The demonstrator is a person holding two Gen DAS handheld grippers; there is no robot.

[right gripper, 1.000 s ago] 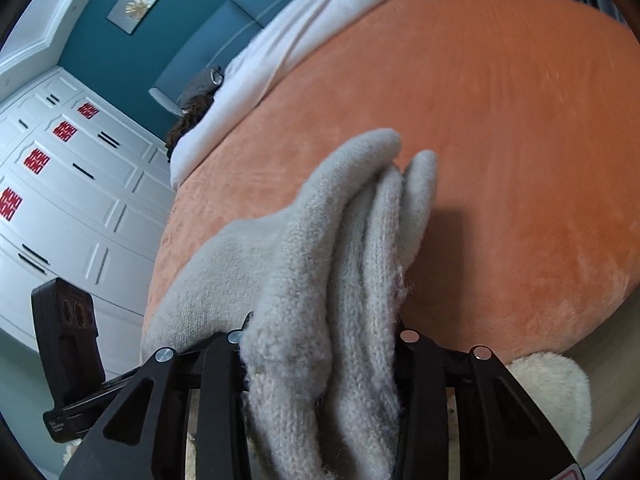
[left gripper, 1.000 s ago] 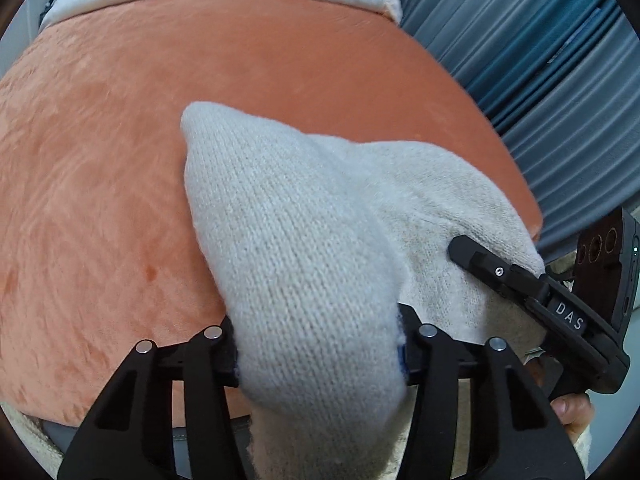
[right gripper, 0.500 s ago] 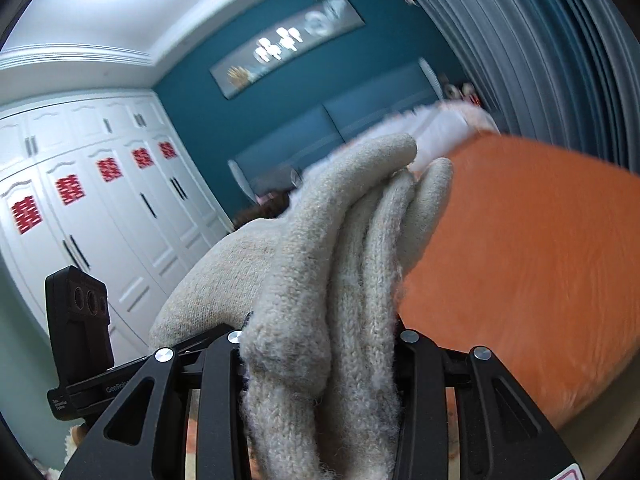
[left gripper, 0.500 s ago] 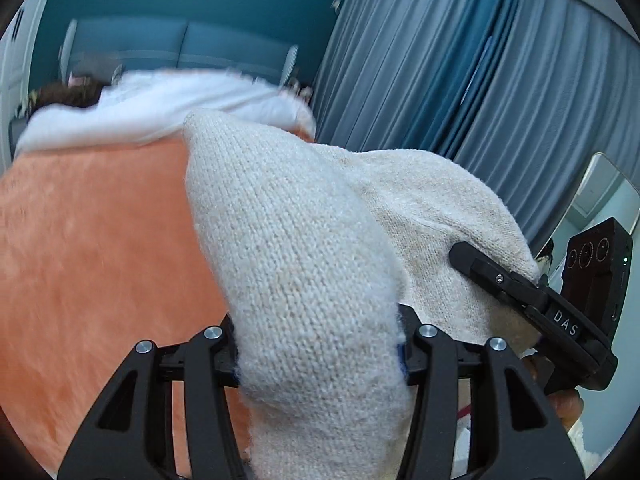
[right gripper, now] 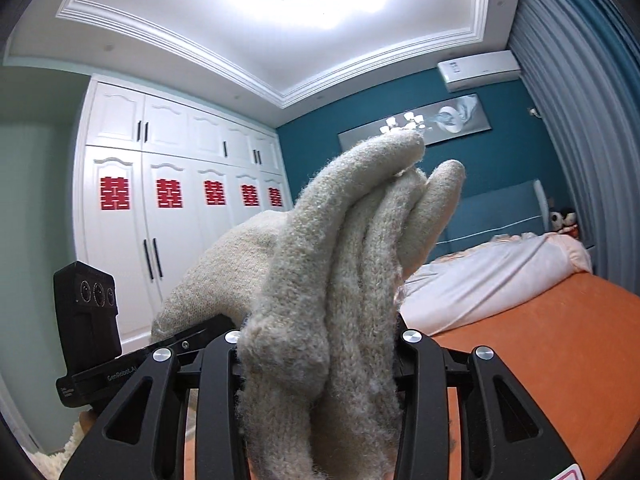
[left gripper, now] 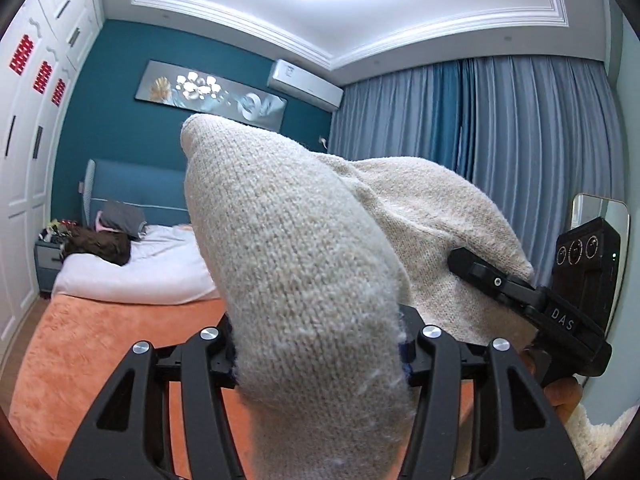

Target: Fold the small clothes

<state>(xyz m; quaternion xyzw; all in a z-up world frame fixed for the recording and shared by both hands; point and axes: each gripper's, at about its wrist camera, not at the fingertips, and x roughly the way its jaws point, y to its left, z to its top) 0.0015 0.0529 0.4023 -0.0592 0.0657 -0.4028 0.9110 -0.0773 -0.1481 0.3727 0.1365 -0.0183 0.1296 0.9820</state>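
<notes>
A beige knitted garment [left gripper: 304,264] is held up in the air between both grippers, above the orange bed cover [left gripper: 80,344]. My left gripper [left gripper: 318,344] is shut on one bunched end of it. My right gripper [right gripper: 320,344] is shut on the other end [right gripper: 352,256], where several folds stick up between the fingers. In the left wrist view the right gripper [left gripper: 520,296] shows at the right, its finger lying against the knit. In the right wrist view the left gripper [right gripper: 132,356] shows at the lower left. The fingertips are hidden by the fabric.
The orange cover [right gripper: 540,340] spreads below. A white duvet [left gripper: 152,268] and dark clothes [left gripper: 100,244] lie near the blue headboard [left gripper: 132,184]. White wardrobes [right gripper: 180,216] stand on one side, blue curtains [left gripper: 500,132] on the other. A fluffy white thing [left gripper: 600,432] is at the lower right.
Both grippers have tilted and risen with the garment. The view went from looking down on the orange cover to looking across the room at the walls and ceiling. The grips stayed the same.
</notes>
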